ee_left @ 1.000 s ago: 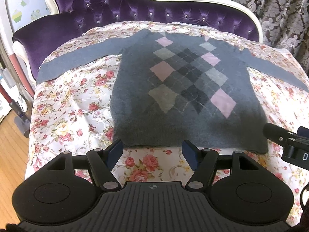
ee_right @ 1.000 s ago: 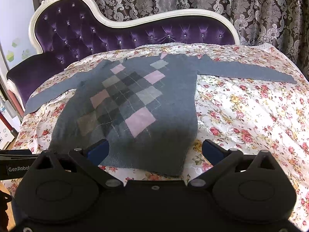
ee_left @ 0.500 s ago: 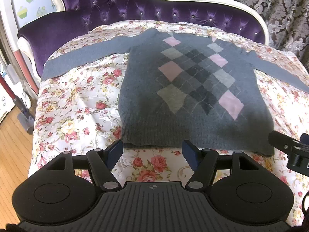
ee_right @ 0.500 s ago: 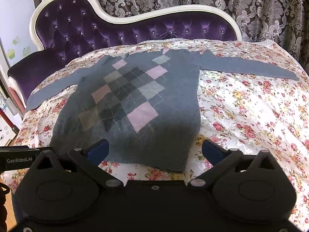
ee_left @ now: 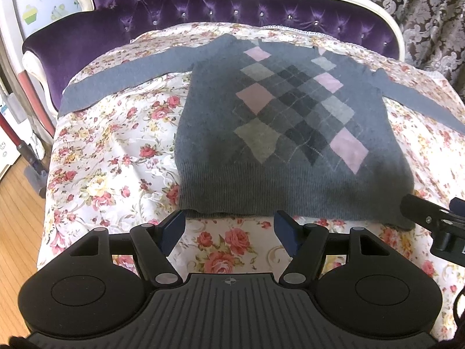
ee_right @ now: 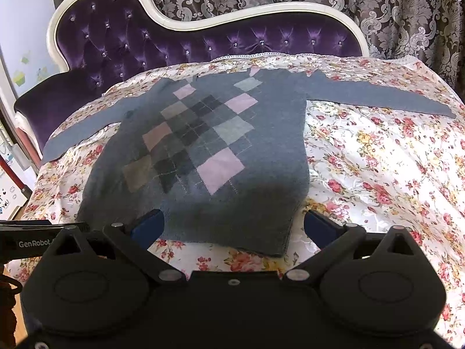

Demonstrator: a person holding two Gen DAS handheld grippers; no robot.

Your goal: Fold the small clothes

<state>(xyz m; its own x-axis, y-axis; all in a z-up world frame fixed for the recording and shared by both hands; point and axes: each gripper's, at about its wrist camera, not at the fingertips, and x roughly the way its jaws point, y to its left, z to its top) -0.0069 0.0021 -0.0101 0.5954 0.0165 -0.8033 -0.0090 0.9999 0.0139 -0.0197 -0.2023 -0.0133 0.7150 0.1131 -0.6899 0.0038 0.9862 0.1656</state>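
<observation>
The sweater (ee_left: 290, 133) has its right sleeve cut off at the frame edge.

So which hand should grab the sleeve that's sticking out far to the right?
The right tool, probably. It hangs open over the sweater's right hem corner, nearest that sleeve. The left tool sits farther left.

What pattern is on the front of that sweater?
The sweater is grey with an argyle diamond pattern in pink, light grey and dark grey; clearest in the left wrist view.
</observation>
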